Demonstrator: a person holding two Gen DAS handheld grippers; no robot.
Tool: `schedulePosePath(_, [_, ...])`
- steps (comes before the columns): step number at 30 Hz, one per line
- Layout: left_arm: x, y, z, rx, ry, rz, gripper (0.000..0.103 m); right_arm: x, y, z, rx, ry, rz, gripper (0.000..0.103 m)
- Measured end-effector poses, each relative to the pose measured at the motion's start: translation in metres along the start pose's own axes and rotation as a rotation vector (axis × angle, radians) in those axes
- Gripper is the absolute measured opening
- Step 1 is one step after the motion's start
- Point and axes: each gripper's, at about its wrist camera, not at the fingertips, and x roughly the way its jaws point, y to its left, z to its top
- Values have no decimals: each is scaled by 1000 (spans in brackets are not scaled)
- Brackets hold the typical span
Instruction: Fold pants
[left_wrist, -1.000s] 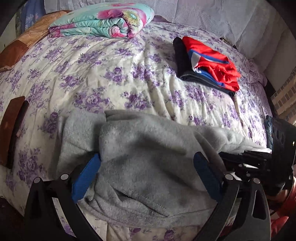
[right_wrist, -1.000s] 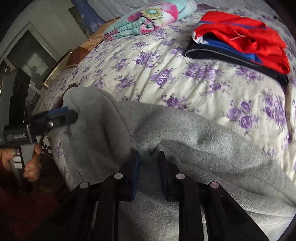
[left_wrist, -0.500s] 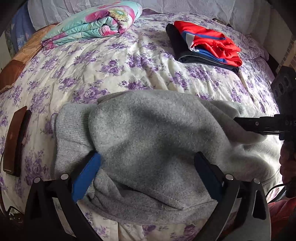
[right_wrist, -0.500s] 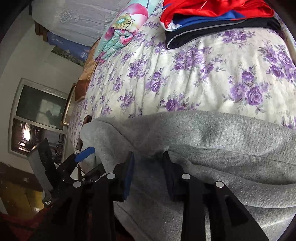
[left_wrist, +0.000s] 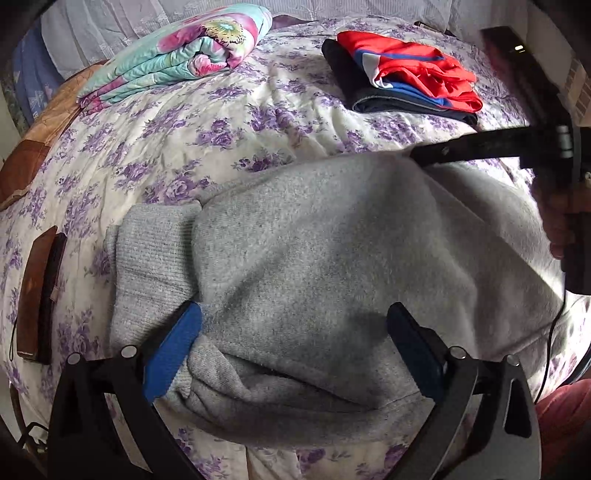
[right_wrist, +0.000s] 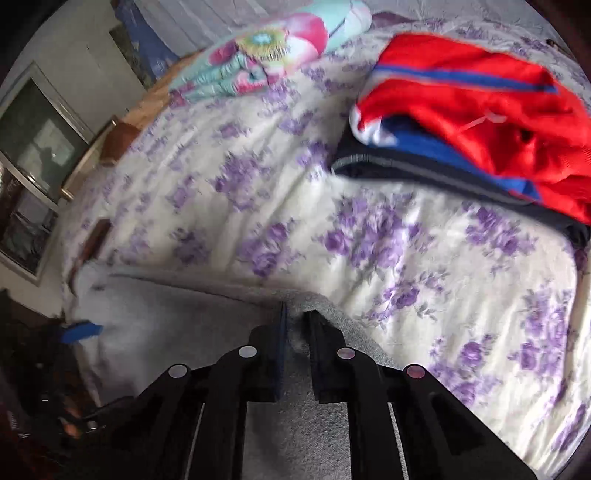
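**Grey pants held up at the near edge of the bed**

The grey pants (left_wrist: 295, 266) are soft & fuzzy. They lie in a big bunch at the near edge of the bed (left_wrist: 155, 140), w/ a ribbed cuff or waistband on the left side. No brand, label or writing can be read on them or on anything else here.

The left gripper (left_wrist: 291, 343) is spread wide. Its blue pad (left_wrist: 171, 350) sits on the left & the dark one on the right. A fold of pants lies between the 2 fingers, but they are not squeezing it. The cloth just rests there.

The right gripper (right_wrist: 295, 328) is squeezed nearly closed on a bit of the grey pants (right_wrist: 321, 306). It pinches a raised edge of the cloth. In the left wrist view this gripper (left_wrist: 424, 153) comes in from the right & holds the far right part of the pants up off the bed. The right wrist view is blurry.

Past the pants, the middle of the bed is bare purple-flower sheet, so there is open room. Near the far right corner is a pile of folded clothes (left_wrist: 406, 77), red & blue on top, dark below. Near the far left corner is a folded flower blanket (left_wrist: 177, 62). By the left edge of the bed lies a brown flat thing (left_wrist: 37, 295), maybe a phone case; can't tell for sure. It is close to the pants but not touching.
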Motion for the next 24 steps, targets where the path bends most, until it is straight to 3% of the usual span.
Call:
schedulePosePath(2, [0,-2,0,16,2,11,98,2,-4,-6,6,-73,19,11])
schedulePosePath(6, [-27,15,1,-59,-49,-40,98,-23,-22,-14,132,-89,122,21])
schedulePosePath(9, [-55,38,6,-154,-134,-64,98,-63,-35,-22,201,-165,97,24])
schedulePosePath(12, [-59,55,20,-240,-157,-144,98,-93,-18,-24,140,-252,48,24])
schedulePosePath(14, [-46,55,31,-249,-138,-166,98,-84,12,-21,34,-213,55,24])
schedulePosePath(16, [-20,47,39,-190,-62,-118,98,-52,39,-21,-61,-121,43,21])
schedulePosePath(18, [8,39,39,-100,-18,39,98,-10,37,-23,-51,-28,-4,20])
schedulePosePath(20, [25,33,38,-25,-13,163,99,-5,23,-20,13,-87,28,14])
schedulePosePath(22, [22,37,40,-39,-3,181,99,-20,24,-13,41,-99,0,13])
schedulePosePath(24, [4,51,38,-119,-25,124,98,-54,32,-15,-4,-186,9,18])
